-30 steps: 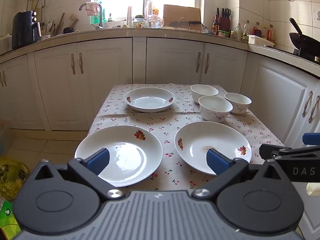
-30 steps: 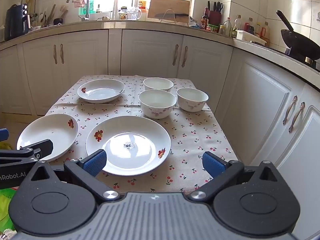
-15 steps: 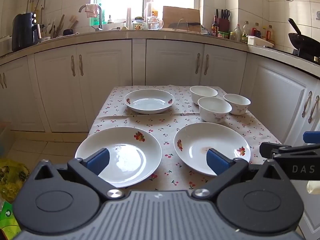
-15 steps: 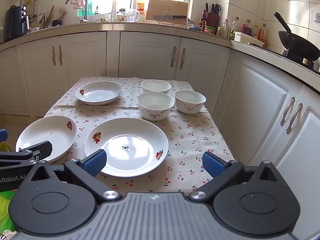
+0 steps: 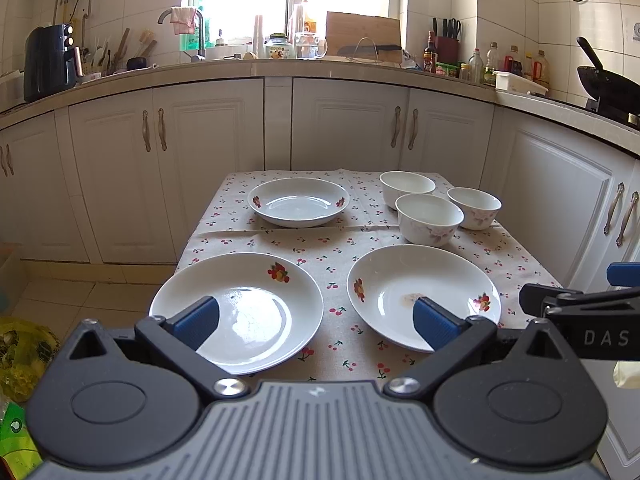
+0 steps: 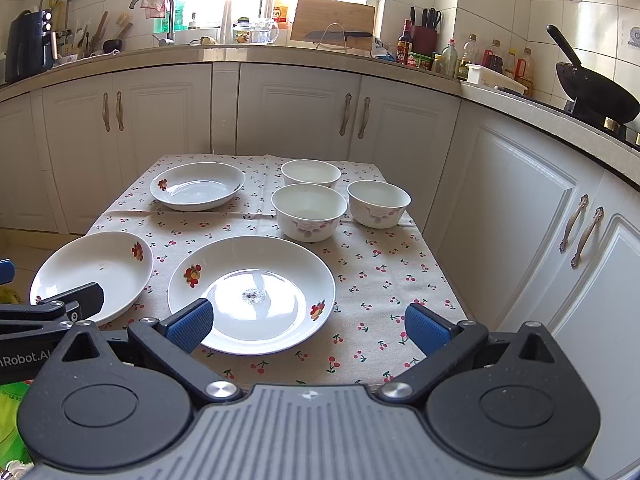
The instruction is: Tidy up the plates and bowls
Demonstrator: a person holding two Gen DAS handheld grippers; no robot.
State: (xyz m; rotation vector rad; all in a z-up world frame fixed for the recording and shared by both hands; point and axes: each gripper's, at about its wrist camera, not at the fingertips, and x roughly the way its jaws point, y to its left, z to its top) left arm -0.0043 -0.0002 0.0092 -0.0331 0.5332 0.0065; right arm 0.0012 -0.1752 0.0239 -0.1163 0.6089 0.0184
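Three white plates with fruit prints lie on the cherry-print tablecloth: a near left plate (image 5: 248,304) (image 6: 96,272), a near right plate (image 5: 420,292) (image 6: 256,284) and a far deep plate (image 5: 298,202) (image 6: 198,186). Three white bowls stand at the far right: a front one (image 5: 429,218) (image 6: 309,210), a back one (image 5: 406,186) (image 6: 310,172) and a right one (image 5: 475,206) (image 6: 378,202). My left gripper (image 5: 316,322) is open and empty above the near edge, between the two near plates. My right gripper (image 6: 308,326) is open and empty over the near right plate's edge.
The small table (image 5: 332,248) stands in a kitchen, with white cabinets (image 5: 344,128) behind and to the right (image 6: 520,200). The floor (image 5: 80,292) lies to the left, with a yellow bag (image 5: 20,352) on it. A wok (image 6: 592,84) sits on the right counter.
Both grippers have drifted slightly back and tilted a little; the plates and bowls sit a bit lower in view. Nothing on the table has moved.
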